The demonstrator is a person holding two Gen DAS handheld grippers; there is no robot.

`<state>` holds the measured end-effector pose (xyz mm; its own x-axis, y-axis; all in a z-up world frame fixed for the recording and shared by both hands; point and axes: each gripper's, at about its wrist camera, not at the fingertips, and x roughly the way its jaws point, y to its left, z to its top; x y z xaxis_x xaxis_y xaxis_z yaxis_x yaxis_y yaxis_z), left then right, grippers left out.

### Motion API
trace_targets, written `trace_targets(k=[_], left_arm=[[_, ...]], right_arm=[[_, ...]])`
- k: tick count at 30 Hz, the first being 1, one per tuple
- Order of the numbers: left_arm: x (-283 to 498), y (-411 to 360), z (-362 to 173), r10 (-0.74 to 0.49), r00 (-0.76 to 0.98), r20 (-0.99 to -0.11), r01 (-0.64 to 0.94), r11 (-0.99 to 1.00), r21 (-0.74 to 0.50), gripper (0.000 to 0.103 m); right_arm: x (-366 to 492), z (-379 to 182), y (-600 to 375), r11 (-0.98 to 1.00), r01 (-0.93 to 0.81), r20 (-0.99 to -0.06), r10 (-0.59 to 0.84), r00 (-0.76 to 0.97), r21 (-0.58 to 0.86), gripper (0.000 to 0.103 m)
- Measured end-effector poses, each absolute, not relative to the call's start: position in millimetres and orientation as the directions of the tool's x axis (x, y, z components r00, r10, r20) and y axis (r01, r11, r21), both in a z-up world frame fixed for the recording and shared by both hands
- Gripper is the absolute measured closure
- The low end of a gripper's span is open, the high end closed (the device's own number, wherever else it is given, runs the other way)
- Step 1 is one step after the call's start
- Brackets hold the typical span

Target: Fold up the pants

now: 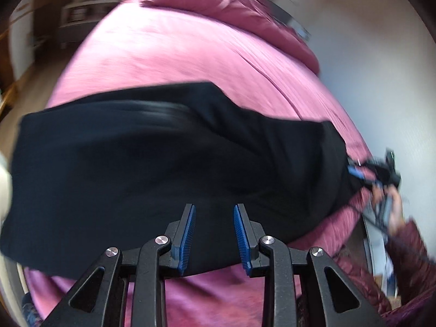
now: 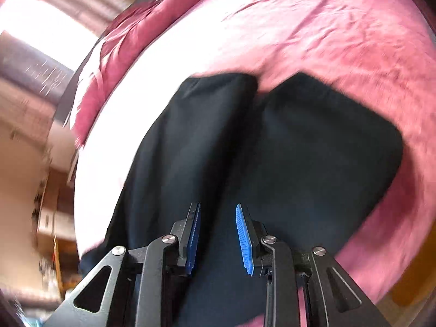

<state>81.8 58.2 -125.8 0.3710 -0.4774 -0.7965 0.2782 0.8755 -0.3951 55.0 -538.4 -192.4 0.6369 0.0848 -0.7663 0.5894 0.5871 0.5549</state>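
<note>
Black pants [image 1: 152, 152] lie spread across a pink bed [image 1: 169, 46]. My left gripper [image 1: 214, 212] is open and empty, its blue pads just above the pants' near edge. In the left wrist view the right gripper [image 1: 357, 173] shows at the pants' right end, held by a hand in a maroon sleeve. In the right wrist view the pants [image 2: 286, 147] run away from me, with two rounded ends far off. My right gripper [image 2: 218, 212] is open over the black cloth, nothing between its pads.
The pink bed [image 2: 340, 32] has a bunched pink duvet [image 1: 245, 8] at its far side. A white wall [image 1: 368, 54] stands to the right. Wooden furniture [image 1: 79, 11] and wood floor lie beyond the bed's left edge. Both views are motion-blurred.
</note>
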Motion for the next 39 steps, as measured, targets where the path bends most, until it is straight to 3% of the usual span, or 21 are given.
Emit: trace_targets(k=[10,11,12,13,21,26,28,29,30,31,32,34,39], left_arm=[[85.7,15.2,-146.5,-0.460,0.265,-0.847,0.325,0.870,-0.371,0.073],[87.0,12.7,-148.5,-0.454,0.262,-0.851,0.327,0.872,-0.364,0.073],[88.8,11.1,-150.6,-0.453,0.260,-0.853,0.328,0.872,-0.363,0.073],[89.1,9.7,-151.4,-0.455,0.259,-0.852,0.331,0.871,-0.364,0.073],[92.1,2.0,-152.2,-0.472,0.250,-0.846,0.357,0.857,-0.372,0.073],[92.5,-0.4,-150.1,-0.488,0.249,-0.837,0.368,0.847,-0.384,0.073],[92.7,-0.7,-149.2,-0.490,0.249,-0.836,0.369,0.846,-0.386,0.073],[92.4,-1.7,-148.5,-0.489,0.249,-0.836,0.372,0.845,-0.384,0.073],[92.3,-2.5,-148.2,-0.487,0.250,-0.837,0.375,0.846,-0.380,0.073],[91.4,-3.3,-147.4,-0.485,0.250,-0.838,0.379,0.846,-0.376,0.073],[91.0,-3.4,-146.6,-0.484,0.249,-0.839,0.383,0.845,-0.373,0.073],[90.0,-3.9,-145.0,-0.478,0.249,-0.843,0.389,0.846,-0.365,0.073],[90.5,-5.7,-149.0,-0.462,0.239,-0.854,0.378,0.854,-0.356,0.073]], right_arm=[[96.6,-197.0,-578.8,0.517,0.666,-0.794,0.044,0.607,0.538,0.075],[98.2,-195.1,-579.1,0.525,0.674,-0.803,0.032,0.594,0.520,0.078],[100.0,-192.1,-576.3,0.538,0.675,-0.807,0.019,0.590,0.505,0.091],[100.4,-183.5,-572.7,0.570,0.666,-0.809,-0.003,0.588,0.482,0.095],[62.3,-90.6,-544.0,0.700,0.624,-0.790,-0.139,0.597,0.349,0.096],[29.6,-80.1,-548.0,0.673,0.676,-0.831,-0.164,0.531,0.300,0.096],[20.6,-90.7,-553.2,0.656,0.687,-0.844,-0.140,0.518,0.313,0.092],[12.0,-98.1,-557.0,0.635,0.693,-0.838,-0.129,0.531,0.341,0.081],[3.1,-104.0,-561.0,0.607,0.708,-0.834,-0.129,0.537,0.362,0.057],[-9.4,-110.1,-566.0,0.571,0.719,-0.822,-0.129,0.554,0.395,0.047],[-22.4,-116.7,-570.7,0.534,0.724,-0.806,-0.127,0.578,0.436,0.045],[-40.4,-132.0,-576.6,0.478,0.741,-0.805,-0.108,0.583,0.473,0.047],[-69.5,-169.2,-589.8,0.372,0.740,-0.777,-0.071,0.625,0.561,0.075]])
